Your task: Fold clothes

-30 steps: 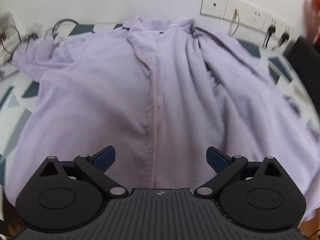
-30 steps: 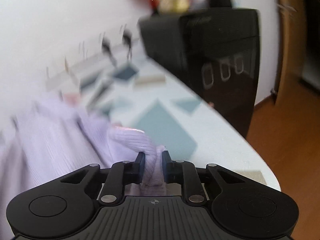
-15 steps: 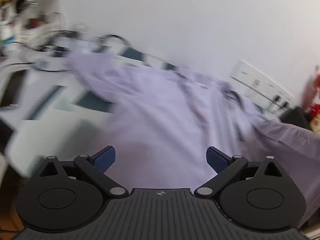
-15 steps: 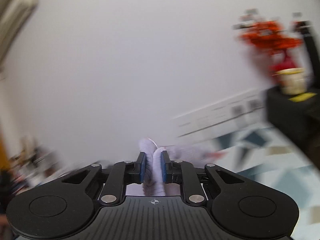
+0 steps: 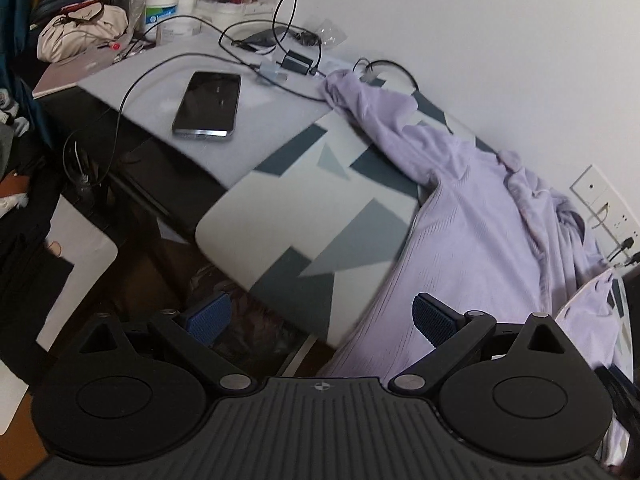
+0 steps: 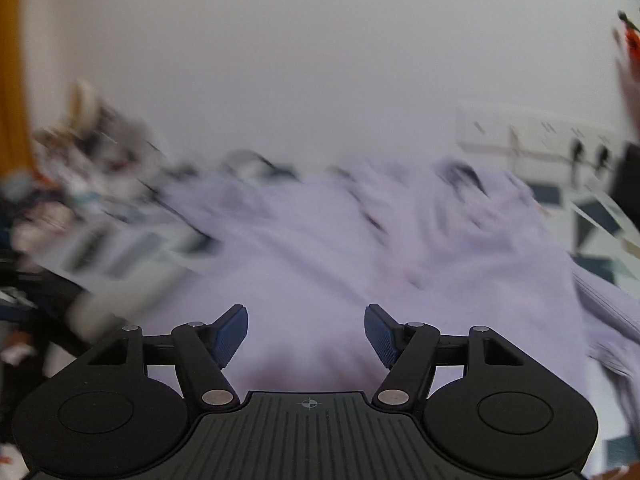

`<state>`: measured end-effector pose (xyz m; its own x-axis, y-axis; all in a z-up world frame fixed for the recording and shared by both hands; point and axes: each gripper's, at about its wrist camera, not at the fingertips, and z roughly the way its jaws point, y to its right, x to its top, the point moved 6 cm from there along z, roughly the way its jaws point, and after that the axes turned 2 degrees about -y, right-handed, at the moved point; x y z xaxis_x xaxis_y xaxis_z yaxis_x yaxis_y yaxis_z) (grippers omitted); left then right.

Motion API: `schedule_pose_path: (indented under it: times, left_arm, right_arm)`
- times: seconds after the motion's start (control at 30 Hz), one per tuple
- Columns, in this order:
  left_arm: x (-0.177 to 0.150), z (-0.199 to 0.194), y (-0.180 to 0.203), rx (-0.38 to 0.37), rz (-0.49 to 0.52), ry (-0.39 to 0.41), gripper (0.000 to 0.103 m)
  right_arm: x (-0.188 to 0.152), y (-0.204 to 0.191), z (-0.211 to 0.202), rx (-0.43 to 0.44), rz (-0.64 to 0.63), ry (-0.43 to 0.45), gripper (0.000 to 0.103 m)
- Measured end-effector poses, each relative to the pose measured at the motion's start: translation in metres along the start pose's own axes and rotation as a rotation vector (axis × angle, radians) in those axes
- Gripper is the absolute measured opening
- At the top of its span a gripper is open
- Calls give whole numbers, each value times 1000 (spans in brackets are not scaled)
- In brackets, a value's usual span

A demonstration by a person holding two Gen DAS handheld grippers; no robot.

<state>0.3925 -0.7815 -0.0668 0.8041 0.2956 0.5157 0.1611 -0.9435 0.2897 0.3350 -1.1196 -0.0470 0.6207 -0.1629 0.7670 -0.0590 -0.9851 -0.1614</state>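
Lilac long-sleeved garment (image 5: 472,216): spread rumpled over a desk (image 5: 280,216) whose cover is white with grey and dark geometric patches; one sleeve runs toward the far cables, the body drapes over the near edge, and a corner at the right is turned back. In the right wrist view the same garment (image 6: 320,248) fills the middle ground, blurred. Left hand-held gripper (image 5: 322,316): jaws spread wide, blue pads apart, nothing between them; it hangs over the desk's near edge, the right pad over the cloth, the left pad over the dark gap beside the desk. Right hand-held gripper (image 6: 306,334): jaws have just been opening, now stand partly apart, with no cloth gripped; the garment lies beyond and below the pads. Smartphone (image 5: 208,105): face up, dark screen, on a pale grey mat beside the sleeve's end. Black cables (image 5: 280,12): looped across the mat toward a small adapter. Lotion pump bottle (image 5: 161,4) and a cream pouch (image 5: 80,32): among clutter at the far left. Wall sockets (image 5: 600,208): on the white wall at the right, plugs inserted.
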Motion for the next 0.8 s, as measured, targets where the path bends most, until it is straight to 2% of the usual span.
schedule_pose_path:
  times: [0.1, 0.13, 0.23, 0.3, 0.33, 0.37, 0.4, 0.47, 0.5, 0.63, 0.7, 0.8]
  left_arm:
    - [-10, 2, 1, -10, 9, -26, 99]
    - [-13, 3, 1, -6, 20, -33, 99]
    - [-18, 5, -1, 16, 44, -45, 99]
    - [-19, 8, -5, 29, 34, -55, 99]
    - [-18, 9, -8, 31, 23, -59, 99]
    - [-16, 10, -10, 29, 11, -60, 99]
    - [-15, 11, -11, 27, 2, -59, 99]
    - [-10, 13, -12, 19, -6, -52, 99]
    - [-8, 14, -11, 16, -5, -48, 99]
    - [-3, 22, -9, 3, -21, -54, 99]
    - [-2, 28, -6, -9, -24, -67, 99]
    - [-3, 35, 2, -20, -10, -85, 99]
  right_arm:
    - [-13, 7, 38, -52, -39, -61, 63]
    - [-19, 6, 52, -63, -54, -86, 66]
    - [-34, -1, 89, -85, -67, -149, 66]
    - [-38, -2, 103, -106, -39, -162, 52]
    - [-38, 0, 105, -122, -12, -155, 26]
    - [-36, 9, 101, -144, 52, -123, 18]
    - [-31, 18, 94, -136, 133, -83, 18]
    - [-19, 24, 73, -99, 199, -4, 16]
    - [-12, 23, 58, -61, 198, 37, 16]
    - [5, -4, -3, 234, 128, 97, 16]
    - [-5, -29, -19, 373, 41, 23, 16]
    - [-38, -58, -20, 510, -19, -120, 16]
